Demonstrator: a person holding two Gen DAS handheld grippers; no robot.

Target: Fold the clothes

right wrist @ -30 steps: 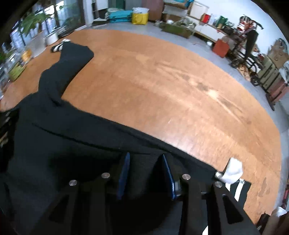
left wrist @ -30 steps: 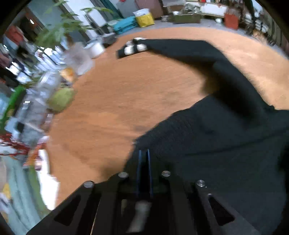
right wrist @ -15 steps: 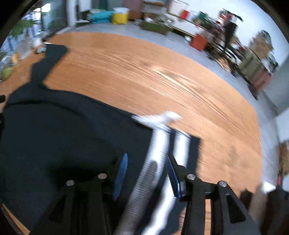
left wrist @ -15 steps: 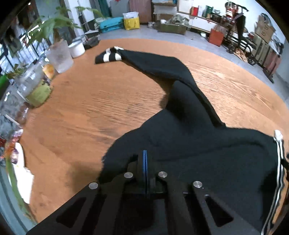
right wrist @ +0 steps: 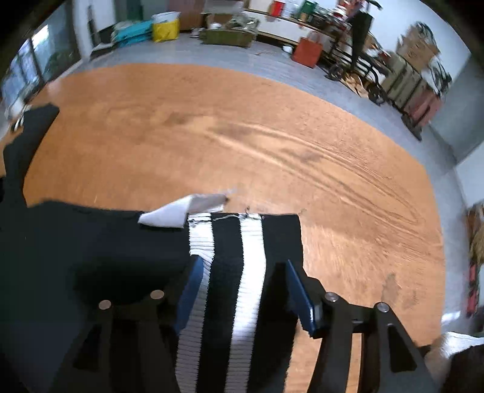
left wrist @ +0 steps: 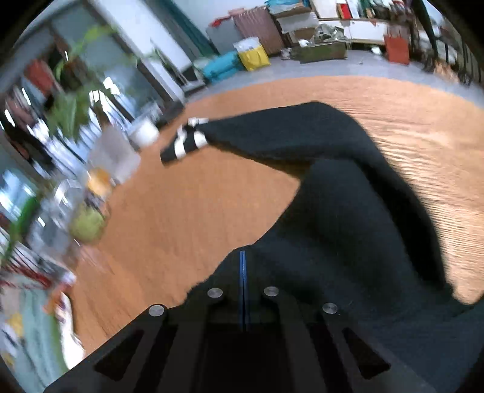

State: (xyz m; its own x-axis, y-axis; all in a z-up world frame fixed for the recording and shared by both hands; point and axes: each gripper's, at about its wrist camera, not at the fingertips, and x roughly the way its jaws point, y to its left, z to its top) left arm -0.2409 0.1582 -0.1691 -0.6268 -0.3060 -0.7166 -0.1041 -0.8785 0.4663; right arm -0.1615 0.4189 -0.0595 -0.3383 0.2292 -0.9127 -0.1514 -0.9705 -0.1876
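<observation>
A black knit sweater [left wrist: 348, 241] lies spread on a round wooden table [left wrist: 181, 217]. One sleeve stretches to the far left and ends in a black-and-white striped cuff [left wrist: 186, 143]. My left gripper [left wrist: 243, 257] is shut, its blue pads pressed together at the sweater's near edge, with dark fabric gathered around the fingers. In the right wrist view the sweater's striped hem [right wrist: 236, 241] runs between the fingers of my right gripper [right wrist: 245, 266], which stands open above it. A white label [right wrist: 178, 211] sticks out at the hem's far edge.
Potted plants [left wrist: 69, 99], glass jars [left wrist: 112, 154] and a green object [left wrist: 86, 222] crowd the table's left rim. Bare wood [right wrist: 242, 136] stretches beyond the sweater. On the floor beyond are a yellow bag [right wrist: 165, 27], a red bag [right wrist: 308, 50] and carts [right wrist: 402, 81].
My right gripper slid right along the sweater to its striped hem, still open. The left gripper stayed shut while its view swung toward the outstretched sleeve.
</observation>
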